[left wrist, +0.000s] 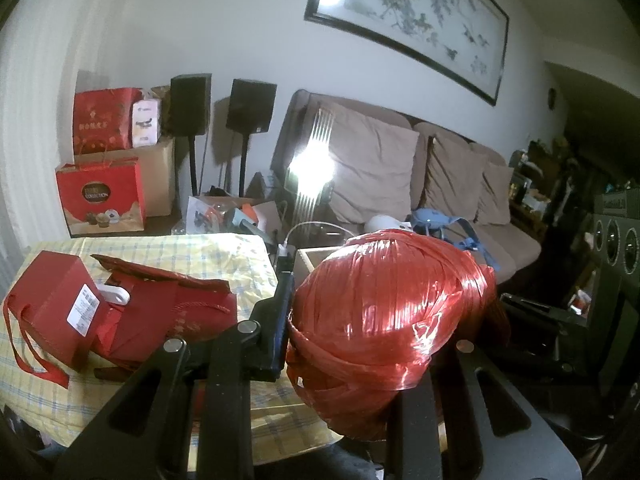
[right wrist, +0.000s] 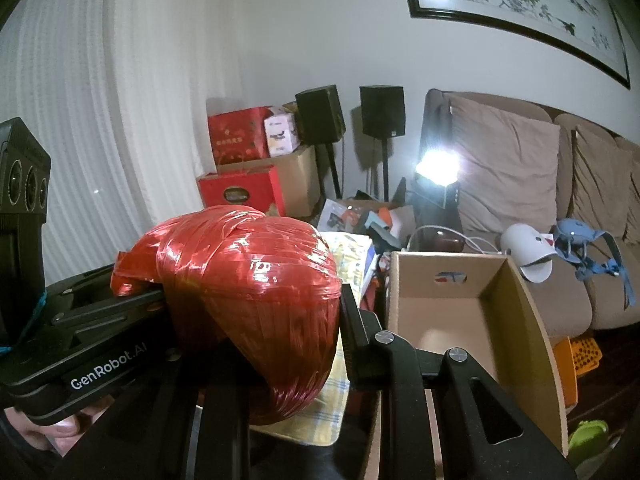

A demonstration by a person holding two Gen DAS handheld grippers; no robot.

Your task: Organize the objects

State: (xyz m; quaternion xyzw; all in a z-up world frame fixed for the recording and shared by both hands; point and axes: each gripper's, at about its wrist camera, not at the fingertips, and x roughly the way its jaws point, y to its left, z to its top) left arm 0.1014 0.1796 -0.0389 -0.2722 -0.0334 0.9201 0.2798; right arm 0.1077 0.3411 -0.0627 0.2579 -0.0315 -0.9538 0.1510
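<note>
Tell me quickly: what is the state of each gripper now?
Left gripper: shut on the red ball of string, pressing it from the left.
Right gripper: shut on the same ball, pressing from the right.

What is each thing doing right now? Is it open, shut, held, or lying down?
Red string ball: held up between both grippers.
Left hand-held gripper: pressed against the ball.
Right hand-held gripper: pressed against the ball.
Cardboard box: open, looks empty.
Red gift bags: lying tipped over on the tablecloth.
</note>
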